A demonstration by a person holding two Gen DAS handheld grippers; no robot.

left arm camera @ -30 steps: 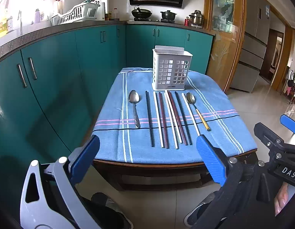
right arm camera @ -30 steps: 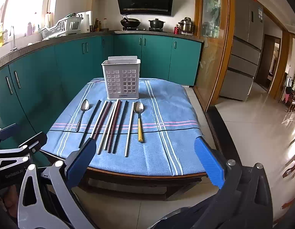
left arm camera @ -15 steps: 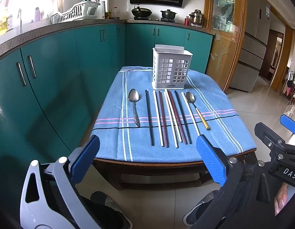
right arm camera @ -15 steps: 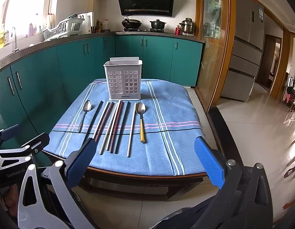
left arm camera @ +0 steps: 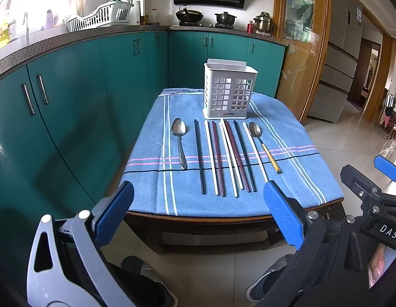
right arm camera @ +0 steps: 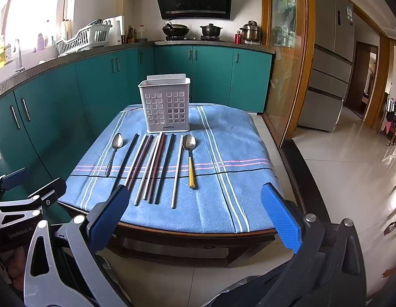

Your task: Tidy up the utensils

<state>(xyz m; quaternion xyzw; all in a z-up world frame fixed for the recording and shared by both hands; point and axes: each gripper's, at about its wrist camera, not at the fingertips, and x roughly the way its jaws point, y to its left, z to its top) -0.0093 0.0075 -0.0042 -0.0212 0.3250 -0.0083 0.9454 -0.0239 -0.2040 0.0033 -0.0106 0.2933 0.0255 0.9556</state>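
A white perforated utensil holder (left arm camera: 229, 89) (right arm camera: 166, 105) stands upright at the far end of a low table covered by a blue striped cloth (left arm camera: 295, 179) (right arm camera: 223, 197). In front of it lie a steel spoon (left arm camera: 179, 142) (right arm camera: 114, 151), several chopsticks (left arm camera: 227, 156) (right arm camera: 153, 166) in black, white and dark red, and a gold-handled spoon (left arm camera: 263, 145) (right arm camera: 190, 158). My left gripper (left arm camera: 198, 207) and right gripper (right arm camera: 195, 209) both stand open and empty, short of the table's near edge.
Teal cabinets (left arm camera: 70, 107) run along the left and back under a counter with a dish rack (left arm camera: 100, 16). A wood-framed glass door (right arm camera: 285, 64) and tiled floor (right arm camera: 351, 166) lie to the right. Shoes (left arm camera: 146, 281) show on the floor below.
Both grippers have edged slightly closer to the table; the utensils and holder have not moved.
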